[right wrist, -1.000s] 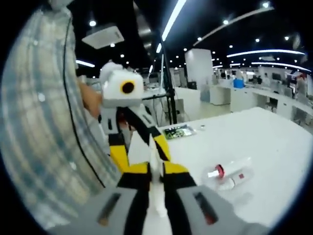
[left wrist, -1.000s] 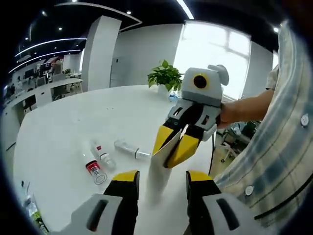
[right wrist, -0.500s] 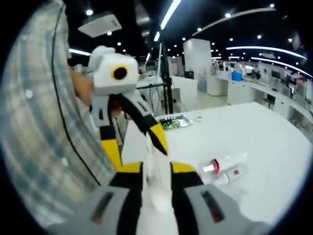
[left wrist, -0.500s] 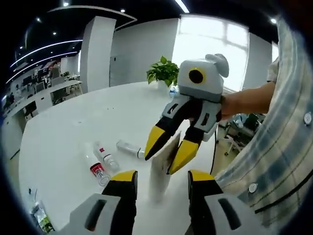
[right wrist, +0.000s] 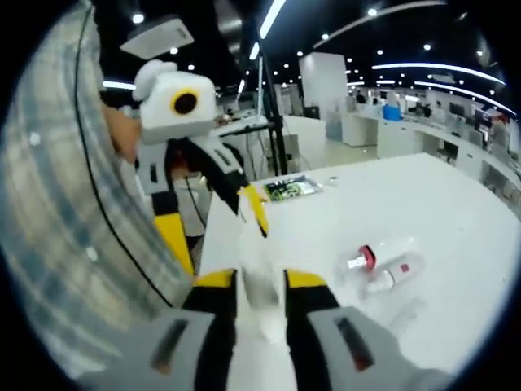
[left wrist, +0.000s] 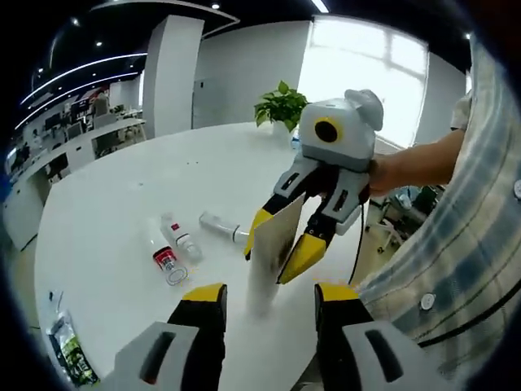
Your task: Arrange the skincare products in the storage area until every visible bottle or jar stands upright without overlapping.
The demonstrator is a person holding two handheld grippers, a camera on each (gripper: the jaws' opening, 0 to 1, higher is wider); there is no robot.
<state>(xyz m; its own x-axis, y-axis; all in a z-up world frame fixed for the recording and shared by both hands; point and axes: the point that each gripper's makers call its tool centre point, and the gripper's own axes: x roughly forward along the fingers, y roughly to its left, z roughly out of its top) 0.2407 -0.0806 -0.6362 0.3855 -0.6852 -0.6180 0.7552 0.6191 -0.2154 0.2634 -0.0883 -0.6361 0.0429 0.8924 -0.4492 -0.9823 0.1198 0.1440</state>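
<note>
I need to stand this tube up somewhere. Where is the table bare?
The white table is bare between the lying bottles and the potted plant, and toward the far desks. It is crowded around those bottles and at the near edge, where both grippers meet over the white tube.

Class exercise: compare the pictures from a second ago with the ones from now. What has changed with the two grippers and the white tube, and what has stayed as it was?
The left gripper has opened its jaws and let go of the white tube, which it pinched a second ago. The right gripper stays shut on the white tube. The bottles lying on the white table have not moved.
</note>
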